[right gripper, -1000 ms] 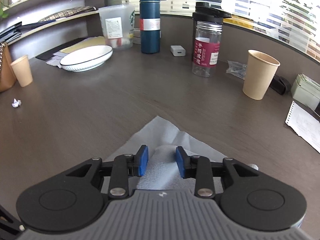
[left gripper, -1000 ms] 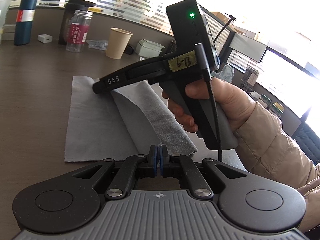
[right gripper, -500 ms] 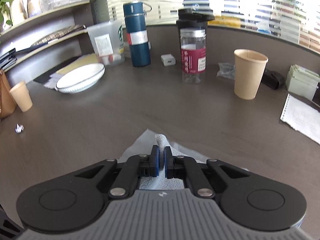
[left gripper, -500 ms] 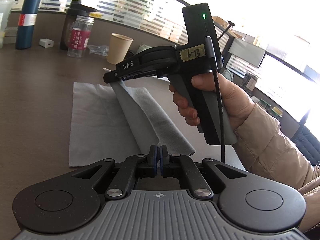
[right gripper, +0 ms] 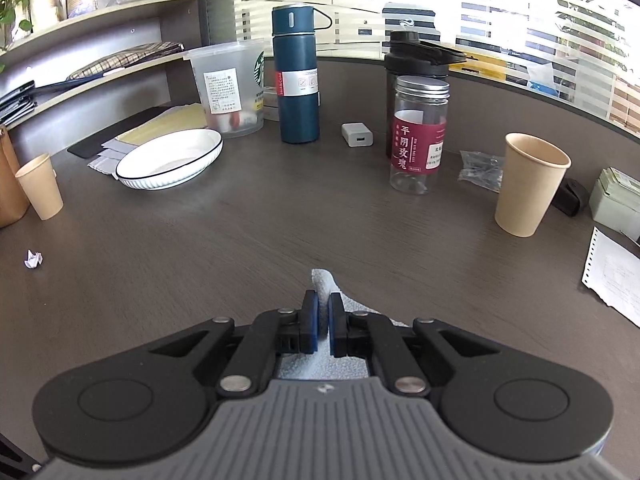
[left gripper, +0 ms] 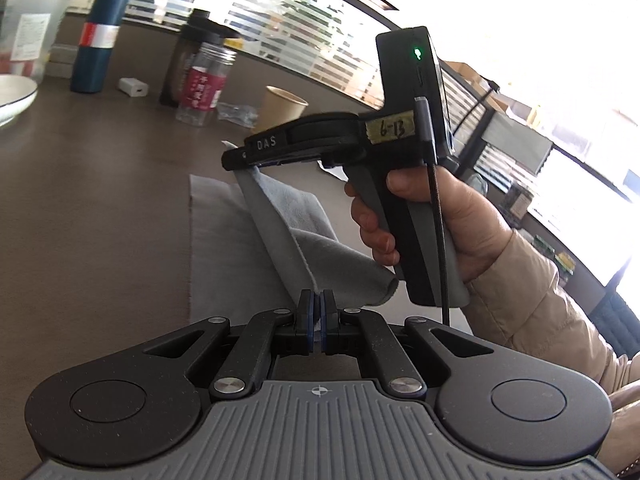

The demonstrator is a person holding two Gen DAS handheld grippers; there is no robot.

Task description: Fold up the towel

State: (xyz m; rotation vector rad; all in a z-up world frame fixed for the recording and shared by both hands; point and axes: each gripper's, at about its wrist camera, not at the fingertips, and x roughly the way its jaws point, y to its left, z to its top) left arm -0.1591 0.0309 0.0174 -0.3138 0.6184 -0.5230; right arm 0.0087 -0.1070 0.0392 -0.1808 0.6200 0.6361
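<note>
The left gripper (left gripper: 317, 312) pinched the near edge of the grey towel (left gripper: 224, 248). The right gripper (right gripper: 323, 322) pinched its far corner, raised off the bench (right gripper: 280, 216). The rest of the towel lay flat on the bench, left of the hand (left gripper: 436, 216).

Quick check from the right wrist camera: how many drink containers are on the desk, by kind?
Paper cups: 2, one at left, one at right
Insulated flask: 1, blue
Shaker bottle: 1, black
Clear jar with red label: 1
Clear plastic takeaway cup: 1
Total: 6
</note>
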